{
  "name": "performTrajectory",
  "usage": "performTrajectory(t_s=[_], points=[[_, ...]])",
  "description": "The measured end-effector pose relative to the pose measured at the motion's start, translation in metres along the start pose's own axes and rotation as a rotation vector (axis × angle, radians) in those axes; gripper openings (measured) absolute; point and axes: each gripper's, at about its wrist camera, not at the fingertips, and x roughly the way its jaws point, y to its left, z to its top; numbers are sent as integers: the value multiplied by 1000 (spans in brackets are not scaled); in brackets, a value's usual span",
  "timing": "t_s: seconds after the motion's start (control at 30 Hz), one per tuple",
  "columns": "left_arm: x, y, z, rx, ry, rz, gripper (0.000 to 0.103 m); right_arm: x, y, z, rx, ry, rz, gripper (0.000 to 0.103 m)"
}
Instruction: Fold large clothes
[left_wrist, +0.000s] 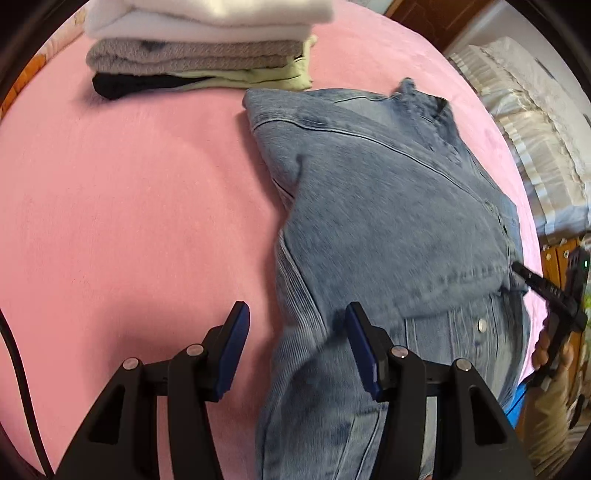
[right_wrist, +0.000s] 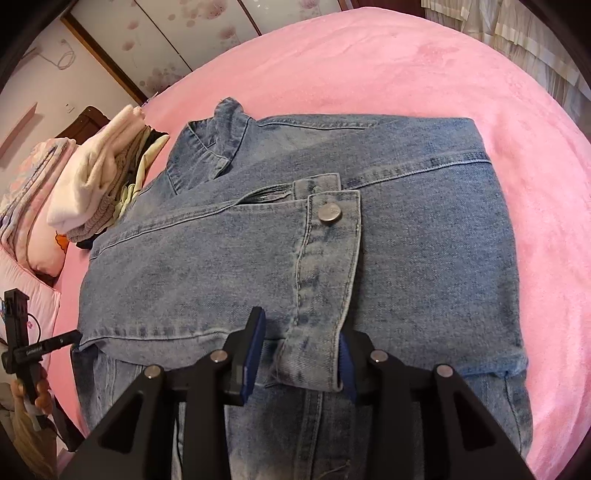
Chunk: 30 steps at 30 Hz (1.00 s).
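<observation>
Pink bedspread (right_wrist: 461, 74) holds our half-folded denim jacket (right_wrist: 424, 240); right gripper (right_wrist: 301, 350) straddles its cuff (right_wrist: 325, 295), left gripper (left_wrist: 295, 343) spread empty.

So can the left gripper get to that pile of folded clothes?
Probably yes: the left gripper stands open, and only bare pink blanket lies between it and the stacked folded clothes.

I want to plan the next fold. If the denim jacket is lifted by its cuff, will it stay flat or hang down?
The denim jacket would probably sag, not stay flat: its layers already drape softly over the pink blanket. It looks thick, with heavy seams, so likely weighty. The cuff between the right gripper pads seems stiff enough to hold.
</observation>
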Motion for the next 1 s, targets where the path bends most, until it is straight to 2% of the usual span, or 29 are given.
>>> performTrajectory(t_s=[0.13, 0.27, 0.37, 0.47, 0.5, 0.53, 0.6, 0.63, 0.67, 0.77, 0.83, 0.97, 1.0], points=[[-6, -20, -20, 108, -9, 33, 57, -7, -2, -2, 0, 0, 17, 38], [7, -39, -34, 234, -20, 191, 57, -8, -6, 0, 24, -2, 33, 38], [17, -40, -31, 233, -61, 301, 57, -5, -8, 1, 39, 1, 34, 38], [18, -38, -24, 200, -133, 346, 51, -1, -9, 2, 47, 2, 18, 38], [18, -39, -23, 192, -153, 351, 40, 1, -9, 3, 50, 1, 1, 38], [17, -38, -22, 178, -166, 346, 24, 3, -8, 3, 51, -1, -6, 38], [11, -33, -22, 103, -201, 320, 14, 6, -2, 6, 23, -6, -31, 32], [9, -32, -23, 71, -229, 320, 14, 6, 5, 7, -7, -21, -54, 18], [0, -27, -26, 23, -274, 305, 14, 4, 16, 8, -47, -41, -73, 11], [-13, -4, -36, -74, -329, 220, 14, -7, 40, 7, -111, -110, -56, 9], [-1, 3, -38, -115, -310, 190, 16, -7, 50, 5, -145, -143, -95, 9], [22, 22, -42, -149, -265, 167, 22, 24, 35, -3, -109, -61, -214, 11], [23, 24, -42, -162, -261, 153, 24, 28, 29, -6, -92, -50, -207, 12]])
